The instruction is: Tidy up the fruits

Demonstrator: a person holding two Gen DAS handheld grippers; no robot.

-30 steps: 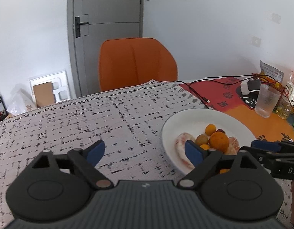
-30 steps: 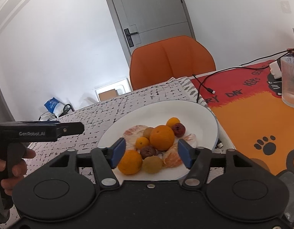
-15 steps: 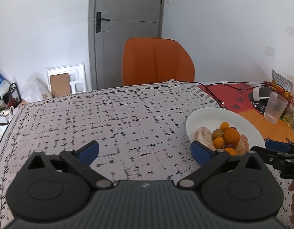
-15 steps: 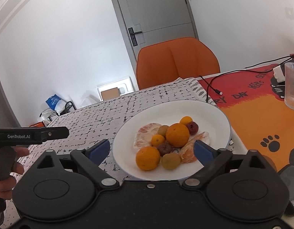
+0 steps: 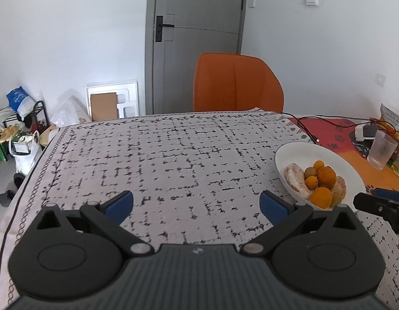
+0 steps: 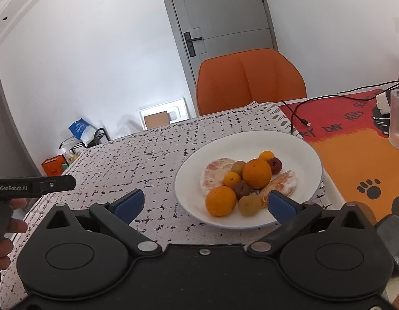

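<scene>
A white plate (image 6: 297, 144) on the patterned tablecloth holds a pile of fruit: two oranges (image 6: 256, 173), small kumquats, brown and dark red fruits and peeled pomelo segments (image 6: 215, 171). My right gripper (image 6: 204, 202) is open and empty, just in front of the plate's near rim. My left gripper (image 5: 196, 204) is open and empty over the bare cloth, left of the plate (image 5: 336, 160). The right gripper's tip shows at the right edge of the left wrist view (image 5: 375, 202). The left gripper shows at the left edge of the right wrist view (image 6: 34, 184).
An orange chair (image 5: 238, 85) stands behind the table. A red and orange mat (image 6: 367, 155) lies right of the plate with a ribbed glass (image 6: 398, 118), a black cable (image 6: 297, 113) and a charger. A grey door and floor clutter are beyond.
Both grippers have drawn back from the plate and opened wider. The left one has swung left, so the plate now sits to its right.
</scene>
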